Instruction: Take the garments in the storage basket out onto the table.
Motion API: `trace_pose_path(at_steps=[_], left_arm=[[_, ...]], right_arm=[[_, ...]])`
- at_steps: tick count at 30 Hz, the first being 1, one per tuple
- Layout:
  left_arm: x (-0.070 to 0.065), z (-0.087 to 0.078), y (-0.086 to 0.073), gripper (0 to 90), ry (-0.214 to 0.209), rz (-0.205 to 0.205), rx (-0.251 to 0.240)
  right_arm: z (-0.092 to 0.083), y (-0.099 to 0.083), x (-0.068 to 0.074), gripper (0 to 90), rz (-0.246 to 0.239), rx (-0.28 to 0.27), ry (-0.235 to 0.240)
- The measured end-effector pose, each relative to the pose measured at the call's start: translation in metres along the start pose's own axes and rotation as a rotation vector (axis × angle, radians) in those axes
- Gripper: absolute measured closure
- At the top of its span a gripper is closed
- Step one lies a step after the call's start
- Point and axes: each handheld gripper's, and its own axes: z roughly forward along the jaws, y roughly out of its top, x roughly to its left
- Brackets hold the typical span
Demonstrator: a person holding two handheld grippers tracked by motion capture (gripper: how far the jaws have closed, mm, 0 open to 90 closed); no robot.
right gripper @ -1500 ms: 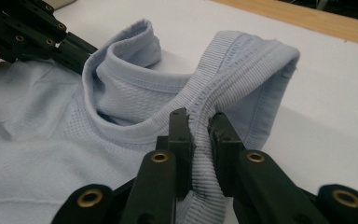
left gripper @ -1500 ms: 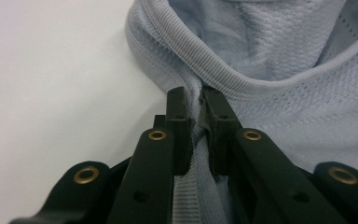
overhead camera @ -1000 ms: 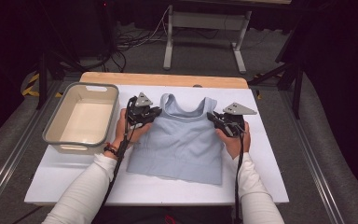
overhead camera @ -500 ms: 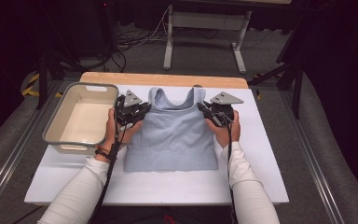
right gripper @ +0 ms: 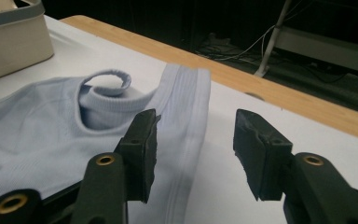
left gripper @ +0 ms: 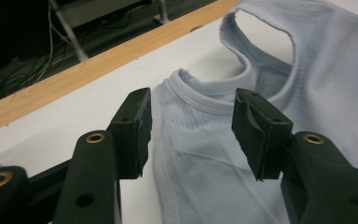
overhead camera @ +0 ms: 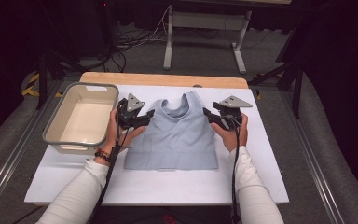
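A light blue tank top (overhead camera: 172, 140) lies flat on the white table top (overhead camera: 168, 189), neckline away from the person. My left gripper (overhead camera: 150, 115) sits at its left shoulder strap and my right gripper (overhead camera: 206, 113) at its right strap. Both pairs of jaws have just been opening. In the left gripper view the open gripper (left gripper: 193, 133) stands over the strap of the top (left gripper: 205, 158), pads clear of the cloth. In the right gripper view the open gripper (right gripper: 196, 149) straddles the strap's outer edge of the top (right gripper: 37, 135), not pressing it.
A beige plastic bin (overhead camera: 95, 87) stands on the table left of the top, close to the left hand. The table's wooden far edge (overhead camera: 163, 79) runs just beyond the neckline. Cables trail from both grippers along the forearms. Metal stand legs (overhead camera: 170, 42) are on the floor behind.
Both grippers held the shoulder straps shut and drew the top slightly away from the person. Now both pairs of jaws have opened and let go; the top rests flat.
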Motion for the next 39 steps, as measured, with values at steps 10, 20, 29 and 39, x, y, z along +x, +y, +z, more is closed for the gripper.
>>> trace_pose_path(at_steps=[10, 20, 29, 39], left_arm=[[-0.036, -0.026, -0.041, 40.3, -0.070, 0.184, 0.035], [-0.045, -0.039, -0.077, 36.8, -0.116, 0.253, 0.143], [-0.039, -0.041, -0.095, 51.7, -0.252, 0.209, 0.204], [-0.043, -0.042, -0.093, 88.6, -0.357, 0.241, 0.229]], right_arm=[[-0.005, -0.054, -0.009, 43.4, 0.042, 0.142, 0.071], [0.007, -0.076, -0.008, 54.0, 0.063, 0.258, 0.167], [-0.002, -0.072, 0.002, 72.1, -0.027, 0.256, 0.152], [-0.033, -0.054, 0.004, 73.1, -0.010, 0.181, 0.114]])
